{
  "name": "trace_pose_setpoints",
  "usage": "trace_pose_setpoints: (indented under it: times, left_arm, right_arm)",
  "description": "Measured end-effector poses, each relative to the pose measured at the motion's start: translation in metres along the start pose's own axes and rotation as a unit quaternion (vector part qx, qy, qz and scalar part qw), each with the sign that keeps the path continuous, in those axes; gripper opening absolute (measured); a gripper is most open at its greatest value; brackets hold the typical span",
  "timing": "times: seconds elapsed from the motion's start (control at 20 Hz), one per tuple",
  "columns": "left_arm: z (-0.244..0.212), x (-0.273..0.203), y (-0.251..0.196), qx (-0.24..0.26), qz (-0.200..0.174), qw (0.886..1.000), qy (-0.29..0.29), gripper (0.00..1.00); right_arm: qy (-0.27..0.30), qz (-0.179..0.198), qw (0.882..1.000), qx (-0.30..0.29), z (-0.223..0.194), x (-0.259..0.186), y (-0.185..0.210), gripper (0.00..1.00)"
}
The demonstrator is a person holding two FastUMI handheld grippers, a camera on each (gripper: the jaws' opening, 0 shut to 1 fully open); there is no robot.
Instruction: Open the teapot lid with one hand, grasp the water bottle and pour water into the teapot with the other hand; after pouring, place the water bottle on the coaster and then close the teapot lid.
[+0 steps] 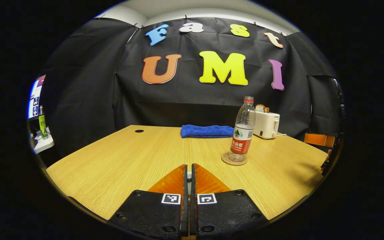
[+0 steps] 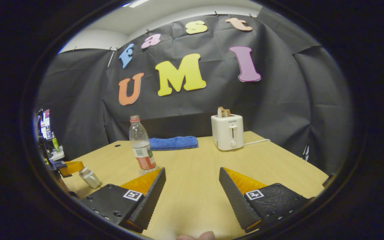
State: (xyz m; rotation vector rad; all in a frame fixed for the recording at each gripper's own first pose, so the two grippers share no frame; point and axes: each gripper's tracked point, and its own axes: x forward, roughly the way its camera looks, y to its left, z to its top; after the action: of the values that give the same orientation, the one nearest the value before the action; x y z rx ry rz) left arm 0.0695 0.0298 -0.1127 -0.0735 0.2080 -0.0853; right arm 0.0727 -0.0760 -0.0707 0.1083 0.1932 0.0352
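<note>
Left gripper [image 1: 187,173] pinched closed on something small; water bottle [image 1: 243,133] upright on its coaster [image 1: 234,160] at one o'clock. Right gripper [image 2: 192,176] gapes wide, empty.

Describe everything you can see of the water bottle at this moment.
The water bottle is clear ribbed plastic with a red cap on and a red, white and green label around its lower half. It stands upright on a round coaster on the wooden table, in front of the blue cloth and the toaster. It looks mostly empty. No gripper touches it.
</note>
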Motion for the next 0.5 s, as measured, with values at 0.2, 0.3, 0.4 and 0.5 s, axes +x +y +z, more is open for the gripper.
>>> trace_pose_setpoints:
  times: [0.2, 0.3, 0.4, 0.5]
  left_arm:
    - [-0.001, -0.001, -0.002, -0.001, 0.002, 1.0, 0.002, 0.08]
    - [0.005, -0.003, 0.004, 0.006, 0.02, 1.0, -0.005, 0.19]
    - [0.017, -0.01, 0.009, 0.019, 0.043, 0.999, -0.016, 0.66]
    - [0.039, -0.017, 0.008, 0.026, 0.06, 0.997, -0.038, 0.98]
  right_arm:
    - [-0.006, 0.003, 1.0, -0.004, 0.003, -0.004, 0.003, 0.95]
    - [-0.01, 0.0, 1.0, -0.006, 0.004, -0.007, 0.003, 0.95]
    - [-0.014, -0.004, 1.0, -0.008, 0.006, -0.011, 0.003, 0.96]
    - [-0.024, -0.019, 0.999, -0.019, 0.011, -0.016, 0.002, 0.92]
